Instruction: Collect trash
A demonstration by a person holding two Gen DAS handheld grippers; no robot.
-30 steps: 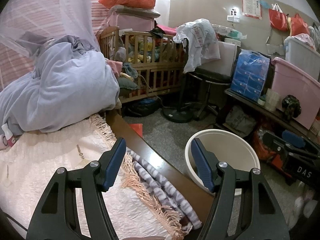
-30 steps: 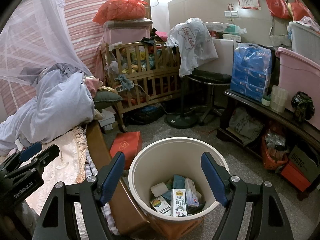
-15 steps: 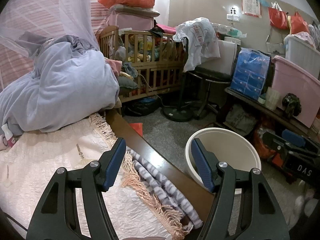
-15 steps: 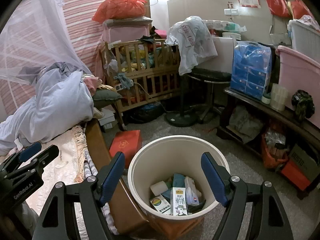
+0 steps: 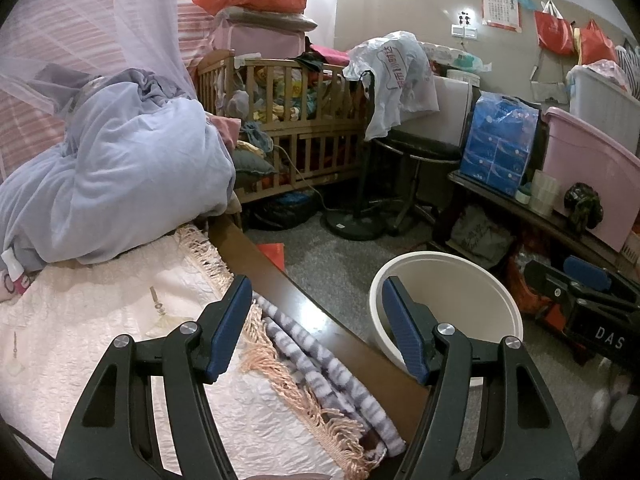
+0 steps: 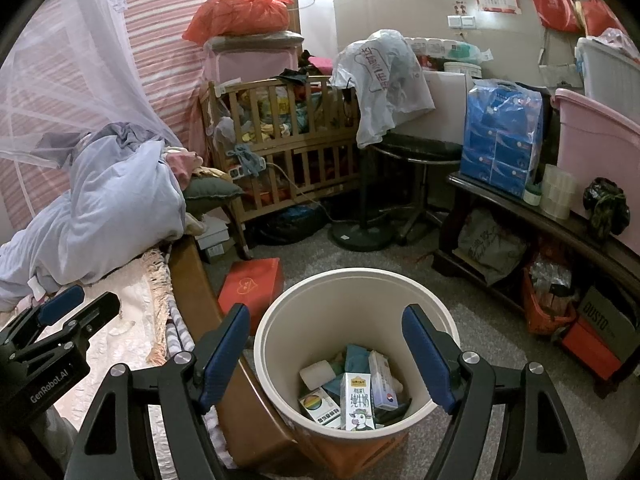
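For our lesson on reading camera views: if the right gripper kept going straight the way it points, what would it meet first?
Probably the open bin, then the cartons inside; nothing lies between its fingers, though depth is uncertain.

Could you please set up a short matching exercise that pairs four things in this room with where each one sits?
Things:
1. milk carton
2. red box
3. orange bag
4. blue tissue pack

Places:
A. on the dark bench
B. inside the white bin
C. atop the pink stack
D. on the floor by the bed frame

Pairs: 1-B, 2-D, 3-C, 4-A
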